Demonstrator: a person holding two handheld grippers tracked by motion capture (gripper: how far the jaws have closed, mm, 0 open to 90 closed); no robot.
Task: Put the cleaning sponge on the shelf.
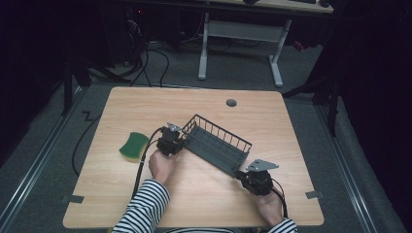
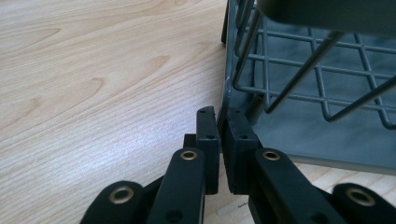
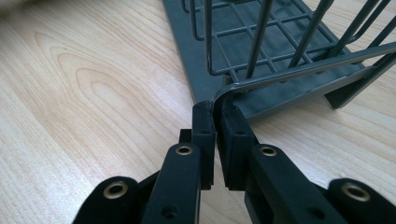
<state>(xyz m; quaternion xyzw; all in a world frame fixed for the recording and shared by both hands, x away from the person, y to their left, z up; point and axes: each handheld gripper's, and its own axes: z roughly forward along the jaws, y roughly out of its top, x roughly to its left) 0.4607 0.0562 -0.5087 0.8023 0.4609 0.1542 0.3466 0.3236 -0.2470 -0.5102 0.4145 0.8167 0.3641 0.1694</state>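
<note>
We hold the left gripper [image 2: 218,122] with its jaws pinched tight on one corner edge of the dark grey wire dish rack [image 1: 216,141], and the right gripper [image 3: 215,114] clamped the same way on the rack's opposite corner. The rack lies slantwise on the wooden table [image 1: 121,104], nothing visible inside it. A green-and-yellow sponge [image 1: 134,146] sits near the rack's left-gripper end, apart from it
</note>
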